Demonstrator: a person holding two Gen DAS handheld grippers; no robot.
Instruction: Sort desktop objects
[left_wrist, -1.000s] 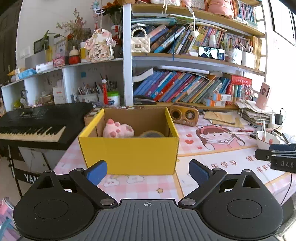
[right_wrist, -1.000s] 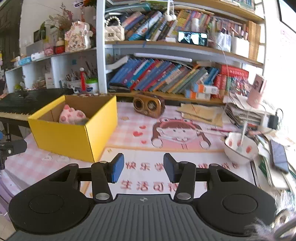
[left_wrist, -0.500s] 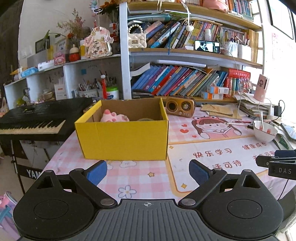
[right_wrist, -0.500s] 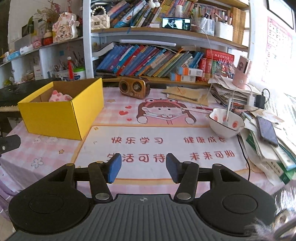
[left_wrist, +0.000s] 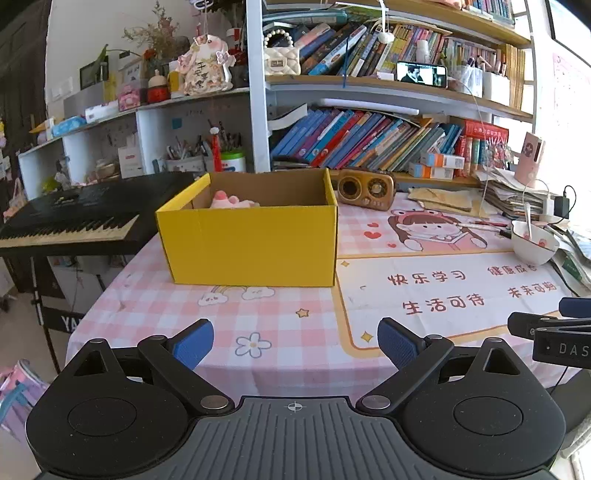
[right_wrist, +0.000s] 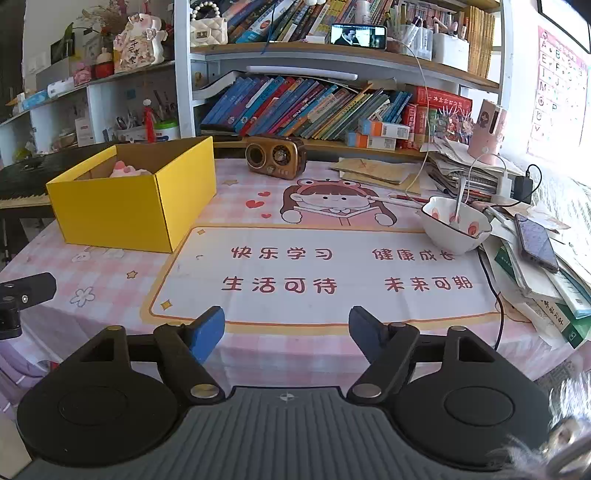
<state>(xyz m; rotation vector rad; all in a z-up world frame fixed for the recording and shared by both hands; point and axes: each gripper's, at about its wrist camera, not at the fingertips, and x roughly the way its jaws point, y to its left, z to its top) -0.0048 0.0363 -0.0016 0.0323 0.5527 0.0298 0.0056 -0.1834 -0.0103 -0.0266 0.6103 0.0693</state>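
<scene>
A yellow cardboard box (left_wrist: 255, 243) (right_wrist: 122, 212) stands on the pink checked tablecloth (left_wrist: 177, 310) with a pink plush toy (left_wrist: 231, 199) (right_wrist: 127, 169) inside. My left gripper (left_wrist: 295, 341) hangs open over the table's near edge, well short of the box, nothing between its blue pads. My right gripper (right_wrist: 286, 328) sits over the near edge of the printed mat (right_wrist: 332, 273); its jaws are opening and hold nothing. A white bowl with a spoon (right_wrist: 456, 229) (left_wrist: 533, 242) and a brown retro radio (right_wrist: 276, 157) (left_wrist: 365, 188) lie further back.
Bookshelves (left_wrist: 369, 144) line the back of the table. A black keyboard (left_wrist: 70, 221) stands at the left. Stacked papers, books and a phone (right_wrist: 535, 242) crowd the right side. The right gripper's tip (left_wrist: 554, 332) shows in the left view.
Both grippers have drawn back from the box and sunk toward the table's near edge. The right gripper's jaws have spread much wider. The left jaws stay as they were.
</scene>
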